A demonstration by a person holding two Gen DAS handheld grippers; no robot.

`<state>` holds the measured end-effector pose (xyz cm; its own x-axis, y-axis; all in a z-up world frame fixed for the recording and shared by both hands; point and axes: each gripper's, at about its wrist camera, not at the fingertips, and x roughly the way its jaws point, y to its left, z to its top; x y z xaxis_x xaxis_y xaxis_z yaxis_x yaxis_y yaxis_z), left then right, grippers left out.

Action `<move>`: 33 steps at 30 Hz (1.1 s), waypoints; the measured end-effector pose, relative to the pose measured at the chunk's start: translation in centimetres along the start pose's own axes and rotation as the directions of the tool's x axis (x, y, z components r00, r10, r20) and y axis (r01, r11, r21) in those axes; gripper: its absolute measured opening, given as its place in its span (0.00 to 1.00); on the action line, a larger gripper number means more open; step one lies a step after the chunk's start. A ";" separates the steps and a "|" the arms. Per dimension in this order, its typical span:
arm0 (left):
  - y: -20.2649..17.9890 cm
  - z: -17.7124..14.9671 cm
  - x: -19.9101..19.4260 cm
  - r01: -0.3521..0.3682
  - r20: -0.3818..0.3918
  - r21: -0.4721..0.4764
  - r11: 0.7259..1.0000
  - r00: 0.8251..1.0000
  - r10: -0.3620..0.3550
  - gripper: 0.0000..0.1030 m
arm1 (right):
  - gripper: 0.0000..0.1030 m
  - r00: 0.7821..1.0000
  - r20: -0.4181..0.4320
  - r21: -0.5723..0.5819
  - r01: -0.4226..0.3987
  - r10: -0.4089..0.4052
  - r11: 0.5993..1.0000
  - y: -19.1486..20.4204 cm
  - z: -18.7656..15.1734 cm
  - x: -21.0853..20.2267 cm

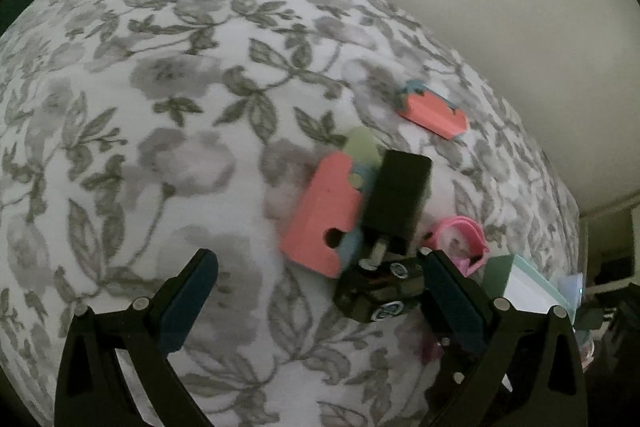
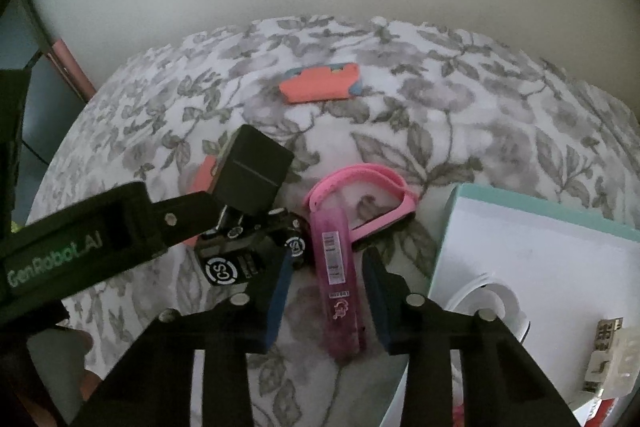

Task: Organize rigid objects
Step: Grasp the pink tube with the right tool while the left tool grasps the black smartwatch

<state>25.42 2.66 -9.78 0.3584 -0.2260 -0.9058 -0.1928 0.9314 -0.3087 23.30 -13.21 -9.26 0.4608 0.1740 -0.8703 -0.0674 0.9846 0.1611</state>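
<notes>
My right gripper points down at the flowered bedspread, its jaws apart around a long translucent pink case with a barcode label and a pink strap. A thin gap shows on each side of the case. My left gripper is wide open. A black cube on a black mount lies between its fingers, close to the right finger. In the right wrist view, that finger reaches in from the left beside the cube. A coral block lies against the cube. A second coral block lies farther back.
A white box with a teal rim stands at the right, close to the right gripper, and holds a round white item and a small white part. The bed's far edge meets a pale wall. The far coral block lies beyond the case.
</notes>
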 end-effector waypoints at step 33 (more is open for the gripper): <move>-3.2 -1.2 1.5 0.073 -0.032 0.124 0.990 0.997 -0.070 0.54 | 0.22 0.998 -0.022 0.089 -0.052 0.054 0.995 -1.6 -0.7 -0.1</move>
<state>25.46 -1.05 -10.50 0.3413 -0.2995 -0.8910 -0.0510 0.9406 -0.3357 22.76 -14.78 -9.73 0.4369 0.2273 -0.8703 -0.0126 0.9690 0.2467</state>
